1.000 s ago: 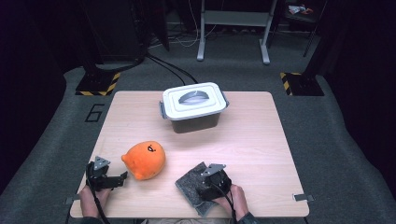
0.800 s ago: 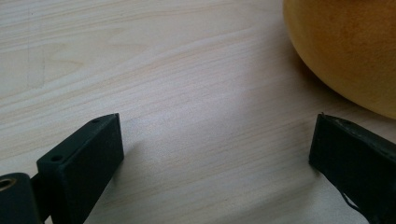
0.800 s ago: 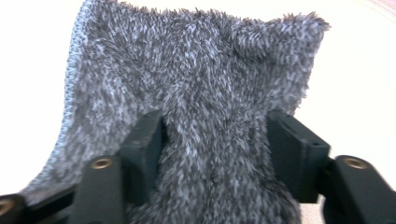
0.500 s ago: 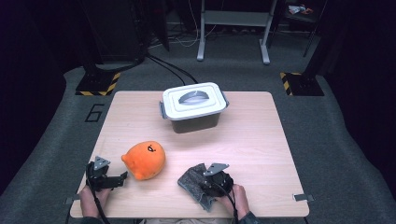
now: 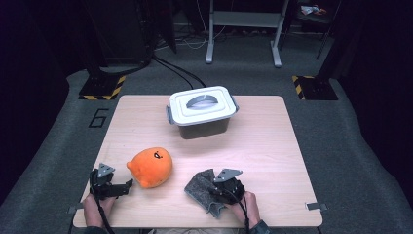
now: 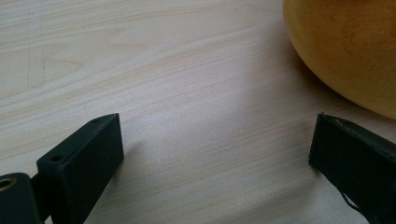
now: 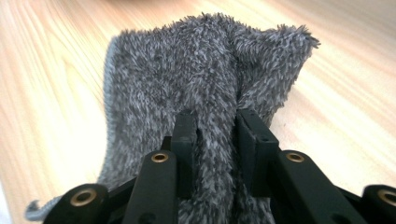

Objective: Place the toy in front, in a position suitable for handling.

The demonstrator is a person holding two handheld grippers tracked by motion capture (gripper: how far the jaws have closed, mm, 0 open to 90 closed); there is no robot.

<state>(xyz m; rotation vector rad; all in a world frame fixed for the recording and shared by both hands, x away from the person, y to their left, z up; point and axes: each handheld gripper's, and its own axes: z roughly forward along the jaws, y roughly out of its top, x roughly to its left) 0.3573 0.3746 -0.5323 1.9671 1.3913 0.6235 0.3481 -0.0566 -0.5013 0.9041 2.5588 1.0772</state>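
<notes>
1. The right hand-held gripper (image 7: 215, 123) rises from the bottom centre of the right gripper view, its two black jaws pinching a raised fold of the grey cloth (image 7: 205, 70) between them.
2. The cloth is a shaggy, fuzzy fabric of mixed dark and pale grey fibres with a thin stitched hem along its left edge; it is bunched where the jaws hold it and fans out toward the top of that view.
3. In the high view the cloth (image 5: 199, 187) lies crumpled at the lower centre of the frame, on the near part of the tabletop (image 5: 272, 151), under the right hand-held gripper (image 5: 221, 190).
4. The left hand-held gripper (image 5: 127, 186) sits at the lower left, jaws spread wide with bare wood between them.
5. Just beside it lies a round orange plush toy (image 5: 151, 166) with a small dark mark on top.
6. Farther up, at upper centre, stands a lidded container (image 5: 202, 109) with a white lid and grey handle.
</notes>
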